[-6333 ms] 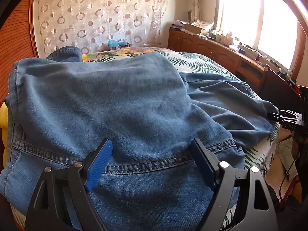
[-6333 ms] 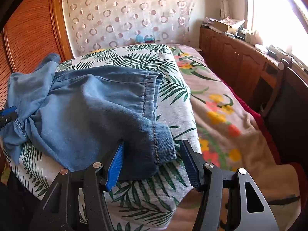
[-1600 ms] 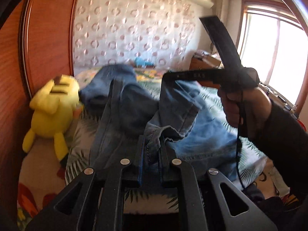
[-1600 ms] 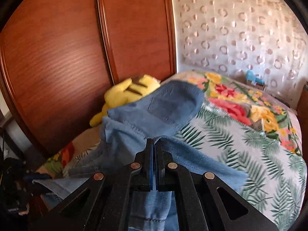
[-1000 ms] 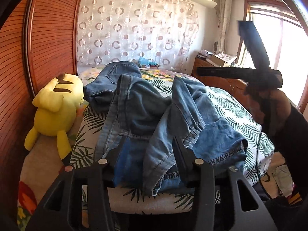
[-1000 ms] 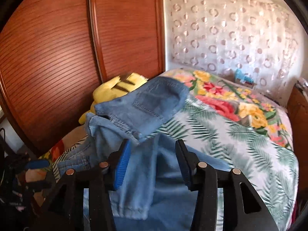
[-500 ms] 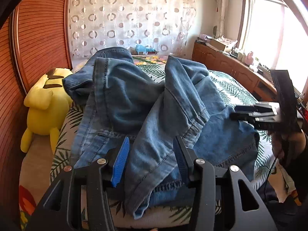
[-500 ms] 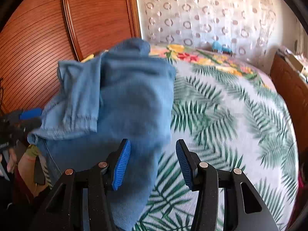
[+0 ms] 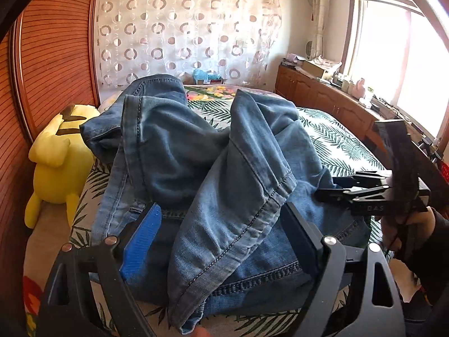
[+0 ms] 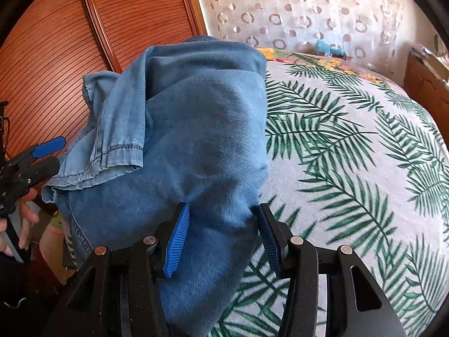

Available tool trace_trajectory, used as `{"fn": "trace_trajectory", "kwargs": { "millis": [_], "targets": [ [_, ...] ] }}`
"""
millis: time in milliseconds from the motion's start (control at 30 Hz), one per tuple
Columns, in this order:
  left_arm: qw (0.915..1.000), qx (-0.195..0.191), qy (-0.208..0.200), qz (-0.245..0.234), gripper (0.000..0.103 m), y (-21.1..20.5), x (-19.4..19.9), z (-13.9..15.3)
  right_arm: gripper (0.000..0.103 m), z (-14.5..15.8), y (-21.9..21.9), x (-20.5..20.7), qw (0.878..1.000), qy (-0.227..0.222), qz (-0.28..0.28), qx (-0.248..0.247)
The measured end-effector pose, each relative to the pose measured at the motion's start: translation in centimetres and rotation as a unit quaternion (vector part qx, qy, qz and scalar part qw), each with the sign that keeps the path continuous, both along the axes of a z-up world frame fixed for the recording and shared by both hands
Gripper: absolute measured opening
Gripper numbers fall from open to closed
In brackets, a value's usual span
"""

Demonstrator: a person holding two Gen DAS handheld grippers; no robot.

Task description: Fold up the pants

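Note:
Blue denim pants [image 9: 224, 168] lie bunched in a rumpled heap at the near end of the bed [image 9: 336, 140]. A hemmed leg end drapes toward me between the fingers of my left gripper [image 9: 220, 210]. Its jaws are opening wide and the pads do not press on the cloth. My right gripper [image 10: 221, 207] hovers low over the pants [image 10: 196, 126], open, with denim lying between its blue pads. Each gripper shows in the other's view: the right gripper [image 9: 325, 188] in a hand at the right, the left gripper [image 10: 53, 154] at the left edge.
A yellow plush toy [image 9: 56, 163] leans at the bed's left side against a slatted wooden wardrobe [image 10: 84, 42]. The palm-leaf cover [image 10: 350, 140] spreads to the right of the pants. Wooden cabinets [image 9: 322, 95] run under the window.
Both grippers, earlier shut on denim, have let go. The left jaws have spread much wider in the last half second. The right gripper has sunk closer to the heap.

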State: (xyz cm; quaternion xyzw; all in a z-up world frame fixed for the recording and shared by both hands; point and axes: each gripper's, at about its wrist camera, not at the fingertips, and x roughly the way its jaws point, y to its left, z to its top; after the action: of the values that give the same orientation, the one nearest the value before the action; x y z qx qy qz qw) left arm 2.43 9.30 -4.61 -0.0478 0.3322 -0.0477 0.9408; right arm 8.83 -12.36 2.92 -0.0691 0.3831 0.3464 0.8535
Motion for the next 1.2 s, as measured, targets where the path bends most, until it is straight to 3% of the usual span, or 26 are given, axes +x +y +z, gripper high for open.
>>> {"fn": "trace_trajectory", "kwargs": {
  "millis": [167, 233, 300, 367, 567, 800, 933, 1033, 1200],
  "targets": [
    [1.0, 0.004, 0.0, 0.001, 0.087, -0.1, 0.1, 0.1, 0.051, -0.4, 0.2, 0.8, 1.0, 0.004, -0.001, 0.011],
    [1.0, 0.006, 0.001, 0.0, 0.087, -0.3, 0.2, 0.1, 0.039, -0.5, 0.3, 1.0, 1.0, 0.01, 0.013, 0.017],
    [1.0, 0.008, 0.001, 0.0, 0.087, -0.4, 0.3, 0.1, 0.012, -0.2, 0.4, 1.1, 1.0, 0.0, 0.016, 0.014],
    [0.9999, 0.01, 0.003, -0.002, 0.087, -0.6, 0.4, 0.1, 0.008, 0.8, 0.2, 0.8, 0.999, -0.024, 0.01, 0.021],
    [0.9999, 0.01, -0.001, -0.005, 0.087, -0.9, 0.6, 0.6, 0.007, 4.7, -1.9, -0.2, 0.995, -0.089, -0.015, 0.044],
    [0.9998, 0.009, -0.006, -0.018, 0.087, -2.2, 1.3, 1.2, 0.007, 6.5, -9.0, 1.2, 0.99, -0.111, -0.076, 0.03],
    [0.9993, 0.006, -0.007, -0.037, 0.087, -3.8, 2.2, 1.4, 0.007, 4.5, -15.2, 3.1, 0.989, -0.077, -0.129, 0.013],
    [0.9984, 0.008, -0.005, -0.056, 0.087, -5.6, 3.2, 1.4, 0.008, 1.2, -18.1, 4.8, 0.988, -0.035, -0.148, -0.013],
    [0.9963, 0.016, 0.006, -0.084, 0.087, -8.4, 4.5, 0.9, 0.017, -0.5, -21.1, 4.4, 0.985, -0.031, -0.168, -0.021]
  ]
}}
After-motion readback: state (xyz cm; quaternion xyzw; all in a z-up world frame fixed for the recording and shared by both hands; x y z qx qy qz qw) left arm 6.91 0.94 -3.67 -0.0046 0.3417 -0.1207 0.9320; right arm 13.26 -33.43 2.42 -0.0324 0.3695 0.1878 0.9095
